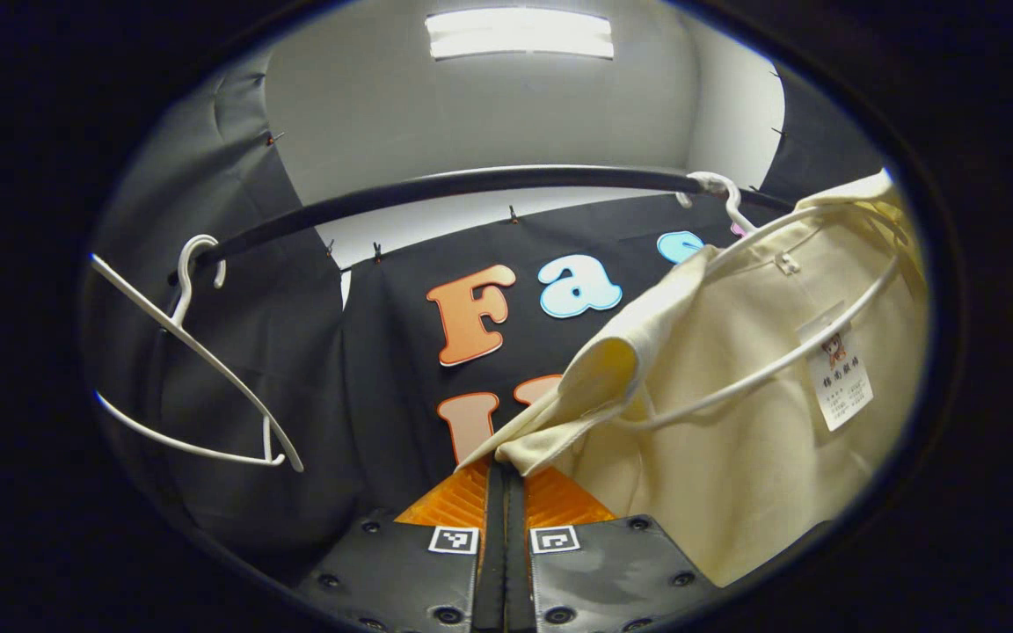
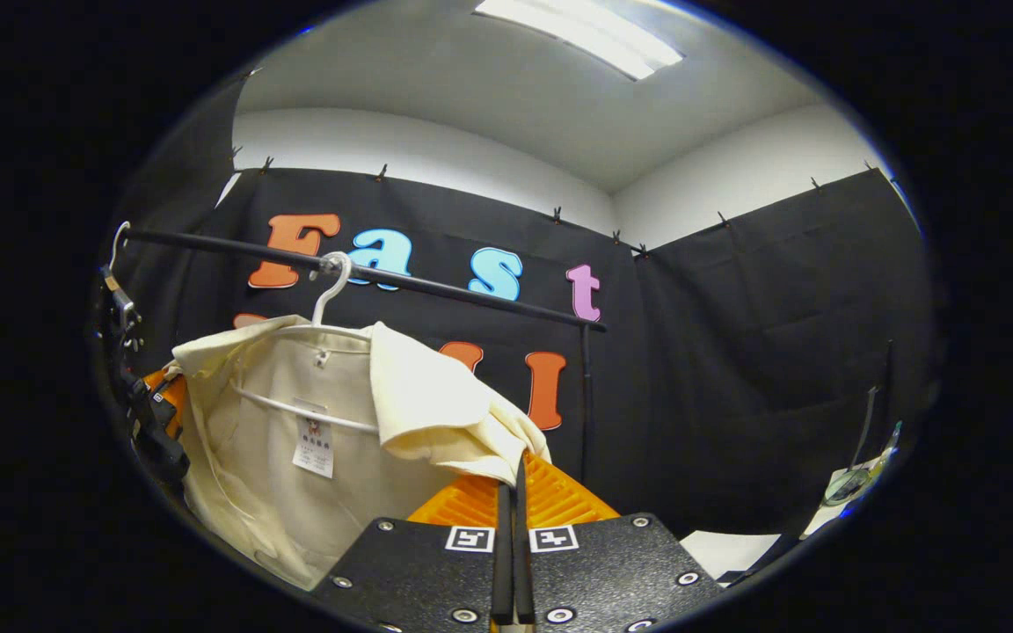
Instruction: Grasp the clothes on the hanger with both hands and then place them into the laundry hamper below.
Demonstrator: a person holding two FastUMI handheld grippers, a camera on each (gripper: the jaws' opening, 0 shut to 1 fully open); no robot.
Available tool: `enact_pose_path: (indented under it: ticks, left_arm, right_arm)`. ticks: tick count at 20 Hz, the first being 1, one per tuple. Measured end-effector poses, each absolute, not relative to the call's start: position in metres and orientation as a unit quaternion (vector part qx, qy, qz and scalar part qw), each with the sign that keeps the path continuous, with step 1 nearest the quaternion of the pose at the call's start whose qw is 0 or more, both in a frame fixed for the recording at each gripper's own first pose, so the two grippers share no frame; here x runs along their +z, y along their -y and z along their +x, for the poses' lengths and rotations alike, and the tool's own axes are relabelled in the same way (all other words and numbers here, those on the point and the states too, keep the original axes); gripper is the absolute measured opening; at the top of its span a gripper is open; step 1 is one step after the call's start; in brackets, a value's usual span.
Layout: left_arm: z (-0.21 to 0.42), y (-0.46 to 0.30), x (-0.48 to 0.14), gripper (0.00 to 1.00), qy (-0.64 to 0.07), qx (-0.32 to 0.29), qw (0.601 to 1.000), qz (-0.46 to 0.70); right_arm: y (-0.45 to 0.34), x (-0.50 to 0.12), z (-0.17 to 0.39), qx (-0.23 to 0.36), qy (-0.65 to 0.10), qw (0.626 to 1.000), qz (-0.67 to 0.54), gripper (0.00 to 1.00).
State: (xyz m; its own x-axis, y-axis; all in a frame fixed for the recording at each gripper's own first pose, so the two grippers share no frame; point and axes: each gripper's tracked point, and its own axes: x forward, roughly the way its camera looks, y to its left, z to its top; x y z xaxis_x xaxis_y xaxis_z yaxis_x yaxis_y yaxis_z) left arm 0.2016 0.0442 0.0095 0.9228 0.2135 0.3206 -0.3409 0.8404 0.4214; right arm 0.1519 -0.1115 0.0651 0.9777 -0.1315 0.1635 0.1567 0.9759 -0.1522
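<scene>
A cream shirt (image 1: 735, 422) was seen hung on a white hanger (image 1: 770, 360) whose hook sat near the right end of a black rail (image 1: 471, 183), while an empty white hanger (image 1: 199, 369) dangled toward the rail's left end. In the left gripper view, the left gripper (image 1: 504, 470) was found pressed together on the tip of one sleeve or shoulder edge, the cloth drawn out toward the camera. In the right gripper view, the right gripper (image 2: 513, 479) was likewise closed on the hem of the opposite short sleeve (image 2: 436, 409), with the shirt's inner neck label (image 2: 314, 447) left facing it. The left gripper was also glimpsed at the shirt's far side near the rail's left end. The grasping step was therefore judged to be complete, and the removal from the hanger was taken as the step in hand. The laundry hamper lay below the field shown. The next move was judged to call for the shoulders to be lifted or pulled clear of the hanger's arms, both grips being kept, before the garment could be lowered; a snag of the collar on the hanger was considered the main risk.
</scene>
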Motion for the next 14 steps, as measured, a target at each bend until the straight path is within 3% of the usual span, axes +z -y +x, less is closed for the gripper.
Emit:
enact_pose_path:
  ticks: [9,14]
  left_arm:
    - [0.244,-0.058,0.062,0.07,0.194,0.175,0.932,0.250]
    - [0.275,-0.073,0.056,0.07,0.182,0.181,0.935,0.244]
  right_arm:
    - [0.160,0.150,0.192,-0.099,0.158,0.979,-0.080,0.00]
    - [0.164,0.145,0.242,-0.067,0.138,0.986,-0.063,0.00]
